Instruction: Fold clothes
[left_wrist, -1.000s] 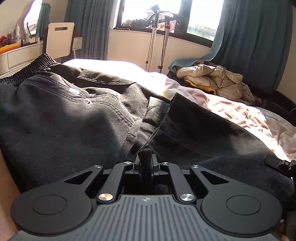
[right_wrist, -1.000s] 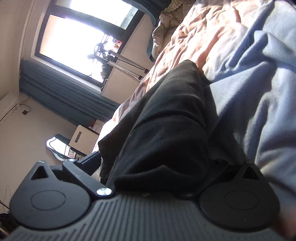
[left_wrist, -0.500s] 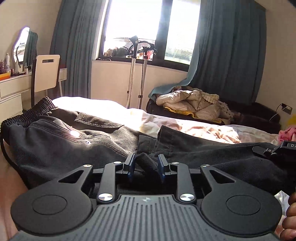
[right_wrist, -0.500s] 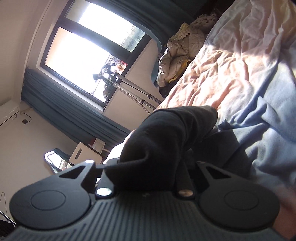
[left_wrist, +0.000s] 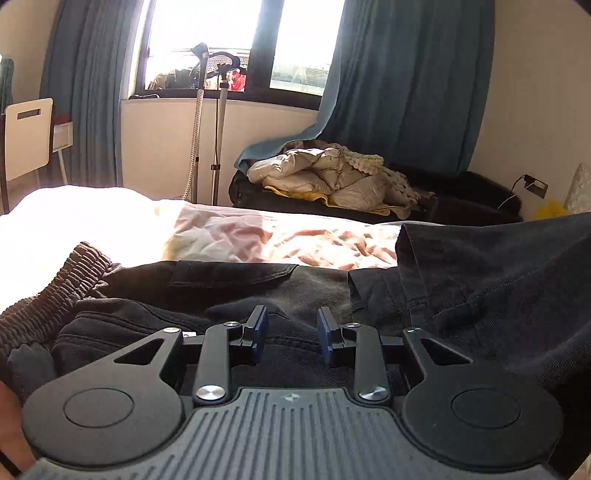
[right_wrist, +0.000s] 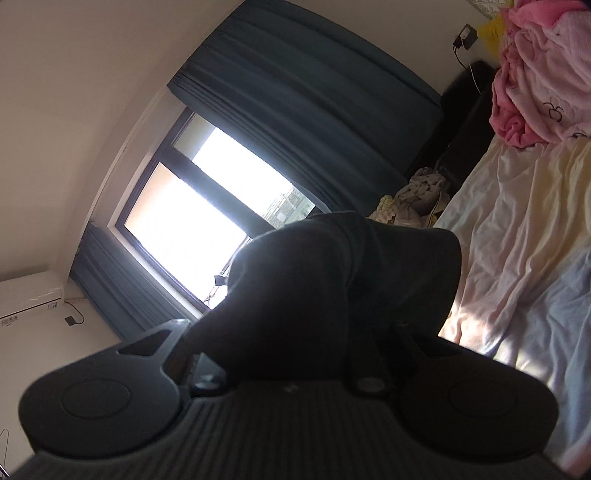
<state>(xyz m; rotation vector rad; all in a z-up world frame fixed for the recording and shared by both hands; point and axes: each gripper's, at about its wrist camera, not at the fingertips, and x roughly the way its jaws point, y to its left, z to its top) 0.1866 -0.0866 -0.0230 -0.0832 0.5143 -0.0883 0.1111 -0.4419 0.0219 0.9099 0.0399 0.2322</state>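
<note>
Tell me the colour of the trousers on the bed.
Black trousers, clearest in the left wrist view.

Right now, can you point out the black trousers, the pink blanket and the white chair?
black trousers (left_wrist: 303, 288), left wrist view, on the dark denim ahead of the fingers.
pink blanket (right_wrist: 535, 85), right wrist view, on its crumpled middle.
white chair (left_wrist: 27, 136), left wrist view, on its backrest.

Matt black denim trousers (left_wrist: 303, 288)

Quilted jacket (left_wrist: 325, 173) on black sofa (left_wrist: 461, 192)
</note>
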